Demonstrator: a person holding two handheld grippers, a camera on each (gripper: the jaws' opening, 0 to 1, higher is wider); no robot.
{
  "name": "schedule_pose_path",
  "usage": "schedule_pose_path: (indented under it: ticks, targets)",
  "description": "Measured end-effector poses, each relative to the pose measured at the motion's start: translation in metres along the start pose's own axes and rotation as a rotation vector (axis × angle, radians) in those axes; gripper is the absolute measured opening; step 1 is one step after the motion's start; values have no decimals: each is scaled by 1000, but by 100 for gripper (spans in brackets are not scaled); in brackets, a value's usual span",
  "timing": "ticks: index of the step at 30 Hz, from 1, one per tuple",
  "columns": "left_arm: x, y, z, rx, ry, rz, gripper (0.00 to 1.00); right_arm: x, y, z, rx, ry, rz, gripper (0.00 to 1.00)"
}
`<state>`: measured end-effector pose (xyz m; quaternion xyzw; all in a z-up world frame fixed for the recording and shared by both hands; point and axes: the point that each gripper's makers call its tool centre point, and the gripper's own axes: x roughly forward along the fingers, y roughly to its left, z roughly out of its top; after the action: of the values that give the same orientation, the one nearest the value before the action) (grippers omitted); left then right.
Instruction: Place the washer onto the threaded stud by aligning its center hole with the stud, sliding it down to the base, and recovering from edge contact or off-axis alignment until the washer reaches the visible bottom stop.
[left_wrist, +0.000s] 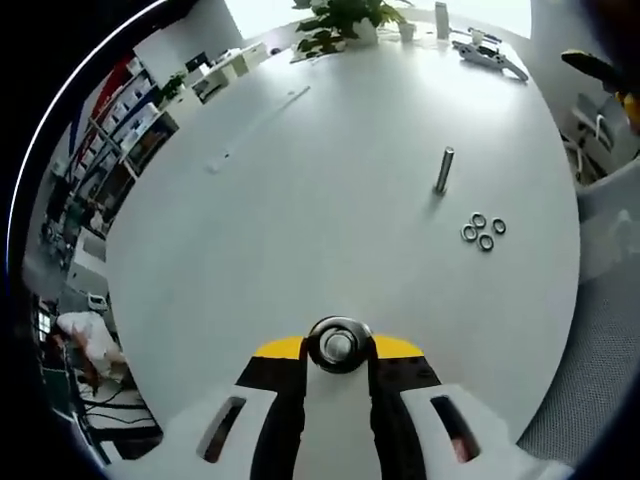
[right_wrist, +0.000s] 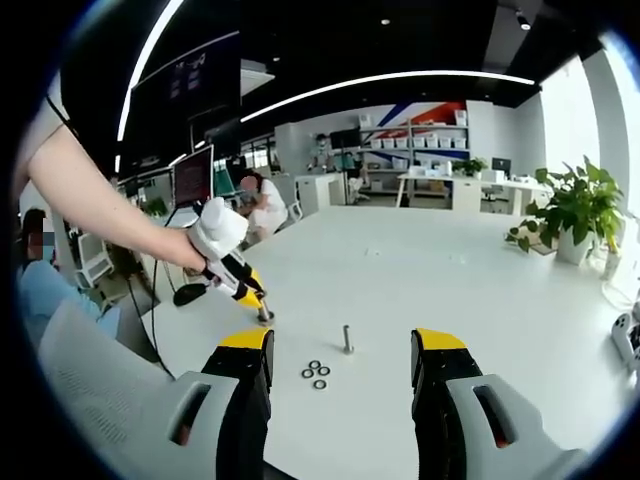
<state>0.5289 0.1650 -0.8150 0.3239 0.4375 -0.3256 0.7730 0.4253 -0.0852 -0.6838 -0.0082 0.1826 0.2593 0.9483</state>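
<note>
A threaded metal stud (left_wrist: 443, 170) stands upright on the white table (left_wrist: 300, 220), with several small washers (left_wrist: 483, 230) lying flat just beside it. My left gripper (left_wrist: 340, 350) is shut on a round shiny metal piece (left_wrist: 339, 345) seen end-on between its yellow-tipped jaws. In the right gripper view the stud (right_wrist: 347, 338) and the washers (right_wrist: 316, 374) lie ahead between the wide-open jaws of my right gripper (right_wrist: 340, 345), which holds nothing. A hand holds the left gripper (right_wrist: 262, 312) with its tips down at the table, left of the stud.
A potted plant (left_wrist: 340, 20) and a grey tool (left_wrist: 490, 55) sit at the table's far side. The table's curved edge (left_wrist: 560, 330) runs to the right, with chairs beyond. A person (right_wrist: 262, 200) sits at a desk in the background.
</note>
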Motion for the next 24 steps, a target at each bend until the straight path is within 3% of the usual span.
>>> schedule_pose_path:
  ticks: [17,24]
  targets:
    - [2,-2,-2,48,69,-23,22,-1,0,3,11,-13,1,58]
    - [0,-2,2,30,58,-23,26,-1,0,4,19,-18,2,58]
